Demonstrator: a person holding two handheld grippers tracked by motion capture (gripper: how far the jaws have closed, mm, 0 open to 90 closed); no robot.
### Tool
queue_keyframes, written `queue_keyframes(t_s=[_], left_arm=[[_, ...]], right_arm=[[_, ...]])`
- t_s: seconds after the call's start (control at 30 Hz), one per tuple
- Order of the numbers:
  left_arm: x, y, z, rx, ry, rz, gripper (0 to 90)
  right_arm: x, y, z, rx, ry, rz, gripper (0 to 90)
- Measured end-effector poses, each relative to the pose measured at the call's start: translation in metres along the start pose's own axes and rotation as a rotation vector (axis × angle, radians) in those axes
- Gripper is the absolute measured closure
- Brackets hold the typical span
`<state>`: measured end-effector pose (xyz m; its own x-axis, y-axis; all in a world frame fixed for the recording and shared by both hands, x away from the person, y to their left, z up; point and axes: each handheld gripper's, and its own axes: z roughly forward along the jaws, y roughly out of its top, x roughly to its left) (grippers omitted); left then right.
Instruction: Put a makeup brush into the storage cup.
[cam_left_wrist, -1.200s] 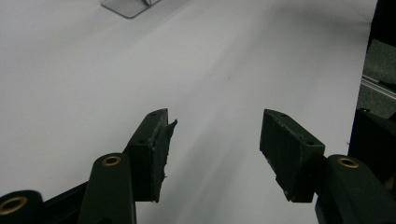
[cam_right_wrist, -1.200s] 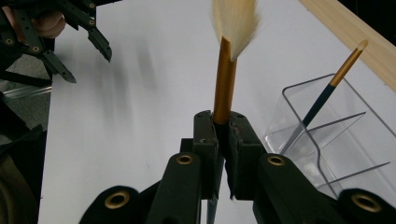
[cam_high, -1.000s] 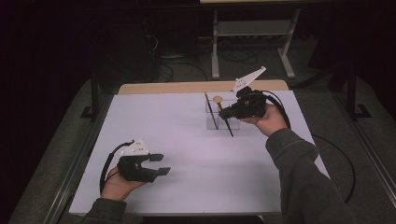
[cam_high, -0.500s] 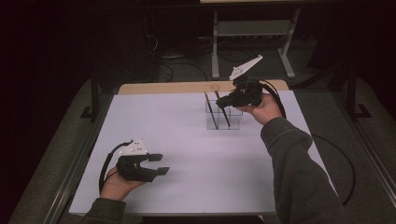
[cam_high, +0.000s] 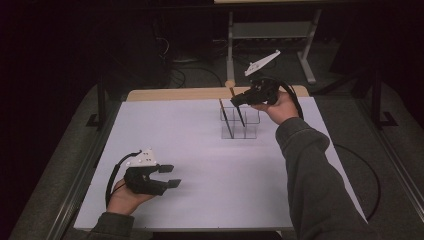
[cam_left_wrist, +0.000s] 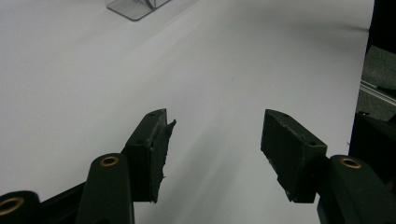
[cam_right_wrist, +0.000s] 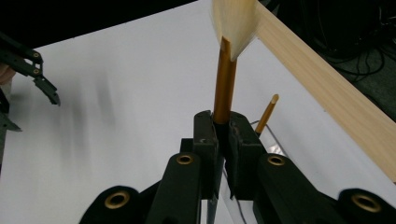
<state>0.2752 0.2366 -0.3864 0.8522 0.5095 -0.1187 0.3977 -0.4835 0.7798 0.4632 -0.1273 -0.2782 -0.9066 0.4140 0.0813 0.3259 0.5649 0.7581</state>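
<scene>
The right gripper (cam_high: 239, 99) is held above the far right part of the white table (cam_high: 200, 150), its jaws clamped on a slim brush (cam_right_wrist: 225, 88). In the right gripper view the brush's golden-brown shaft rises straight out from between the two black pads, which press on it from either side, and ends in a pale, blurred tuft of bristles near the top edge of that view. In the high view the dark lower length of the same brush slants down from the gripper into a clear divided holder (cam_high: 239, 125), which stands on the table just below and in front of the hand. A second brush (cam_high: 226, 119) leans in the holder just to the left of the held one, apart from the gripper; its golden tip also shows just right of the pads in the right gripper view. A wooden strip (cam_high: 190, 93) runs along the far edge of the table behind the holder.

The left gripper (cam_high: 170, 176) rests low at the near left of the table, well apart from the holder and both brushes. Its jaws stand open with nothing but bare table between them, as the left gripper view shows.
</scene>
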Motion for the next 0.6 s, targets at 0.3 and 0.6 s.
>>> queue_keyframes(t_s=[0.3,0.6], left_arm=[[0.002,-0.001,-0.003,-0.009,0.0,-0.004,40.4],[0.002,-0.001,-0.003,-0.012,0.003,-0.007,40.2]], right_arm=[[-0.01,0.012,0.0,0.009,-0.028,-0.008,82.9],[-0.02,0.021,-0.001,0.021,-0.06,0.02,82.9]])
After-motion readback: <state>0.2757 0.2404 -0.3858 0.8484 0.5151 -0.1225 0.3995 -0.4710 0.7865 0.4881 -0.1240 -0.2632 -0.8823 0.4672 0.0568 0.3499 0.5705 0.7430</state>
